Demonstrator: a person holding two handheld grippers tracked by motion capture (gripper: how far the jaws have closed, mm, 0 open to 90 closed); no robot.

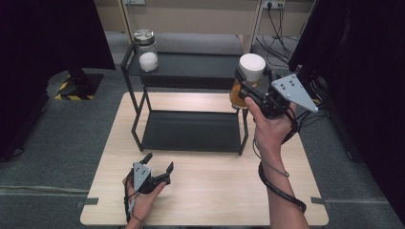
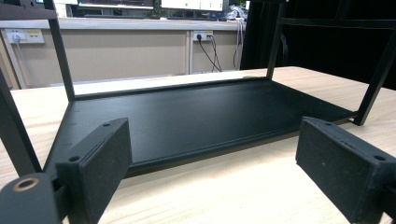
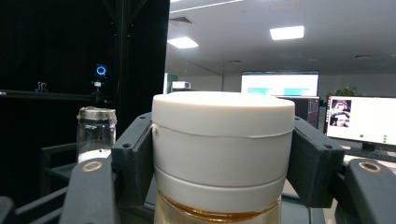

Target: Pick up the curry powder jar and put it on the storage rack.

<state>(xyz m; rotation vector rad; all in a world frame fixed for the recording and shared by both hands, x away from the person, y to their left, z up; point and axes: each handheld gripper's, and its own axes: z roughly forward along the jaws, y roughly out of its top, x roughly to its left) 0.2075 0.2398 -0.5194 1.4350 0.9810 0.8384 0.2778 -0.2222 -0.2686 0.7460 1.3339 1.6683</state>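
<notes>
Jaws of the right gripper point(image 1: 248, 90) clench a white-lidded jar point(image 3: 223, 154), base hidden; left gripper point(image 1: 157, 164) released.

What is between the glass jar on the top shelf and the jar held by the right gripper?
In the high view, only bare black top shelf lies between the glass jar and the white-lidded jar held in the right gripper.

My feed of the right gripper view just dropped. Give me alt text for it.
The right tongs are clamped on the white lid of a jar of amber liquid, held up close to the camera. Behind, at left, a glass jar with a metal lid and white contents stands on a black shelf.
</notes>
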